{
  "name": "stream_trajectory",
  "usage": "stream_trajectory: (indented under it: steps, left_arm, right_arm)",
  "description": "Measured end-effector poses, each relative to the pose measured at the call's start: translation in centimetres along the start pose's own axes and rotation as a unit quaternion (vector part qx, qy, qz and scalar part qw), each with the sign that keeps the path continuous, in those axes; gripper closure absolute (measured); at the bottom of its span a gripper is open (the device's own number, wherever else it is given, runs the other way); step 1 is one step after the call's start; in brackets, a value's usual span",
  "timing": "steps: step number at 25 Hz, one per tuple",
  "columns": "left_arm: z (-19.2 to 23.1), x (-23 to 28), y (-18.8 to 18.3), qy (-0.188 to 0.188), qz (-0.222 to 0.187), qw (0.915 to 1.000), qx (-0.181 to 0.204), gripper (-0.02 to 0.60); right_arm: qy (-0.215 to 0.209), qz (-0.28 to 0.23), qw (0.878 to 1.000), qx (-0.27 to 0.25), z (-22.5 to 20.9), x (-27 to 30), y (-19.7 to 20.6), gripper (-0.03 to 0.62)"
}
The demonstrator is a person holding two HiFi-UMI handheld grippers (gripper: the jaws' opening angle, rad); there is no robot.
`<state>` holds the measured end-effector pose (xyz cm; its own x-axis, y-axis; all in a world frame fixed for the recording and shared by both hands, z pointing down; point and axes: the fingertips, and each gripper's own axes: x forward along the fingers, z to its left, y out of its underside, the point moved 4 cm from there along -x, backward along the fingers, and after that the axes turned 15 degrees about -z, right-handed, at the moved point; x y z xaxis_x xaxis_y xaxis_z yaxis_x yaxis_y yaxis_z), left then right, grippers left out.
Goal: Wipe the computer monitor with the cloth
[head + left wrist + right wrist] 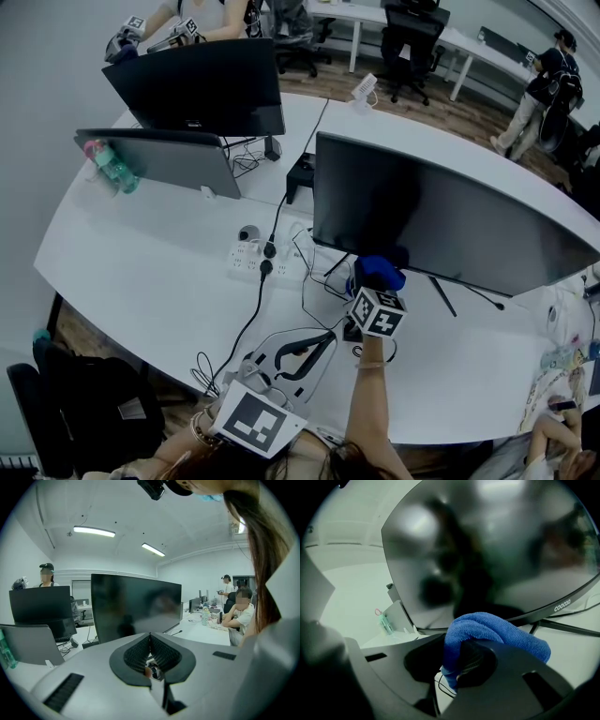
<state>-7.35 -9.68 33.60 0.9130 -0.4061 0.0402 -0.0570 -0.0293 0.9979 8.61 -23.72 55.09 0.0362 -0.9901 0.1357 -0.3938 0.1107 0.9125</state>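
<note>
**Q:** So where's the cloth, and what's got hold of it?

**A:** The blue cloth [490,629] is bunched up in the right tool [452,665]. The jaws are pinched onto a fold of it, and most of it bulges out over the top. It sits right at the bottom edge of the big dark monitor [441,225], near the middle where the stand comes down. I can't tell whether it's actually touching the screen or just shy of it.

**Q:** And the other one?

**A:** The left tool [150,644] has its jaws closed all the way with nothing between them. It hangs low at the near edge of the white surface [141,272], left of the right one, pointing toward the monitor.

**Q:** Anything else around?

**A:** A white power strip [248,253] lies left of the monitor's stand, with black cables [258,314] trailing from it toward the near edge. A greenish bottle [114,167] stands at the far left, beside one of two more screens over there.
</note>
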Motion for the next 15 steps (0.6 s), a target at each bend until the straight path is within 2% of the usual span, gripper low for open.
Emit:
stream_trajectory:
  steps: [15]
  left_arm:
    - [2.6, -2.0, 0.6, -0.002, 0.003, 1.0000, -0.003, 0.572]
  right_arm:
    - [0.001, -0.003, 1.000, -0.002, 2.6, 1.5, 0.9, 0.535]
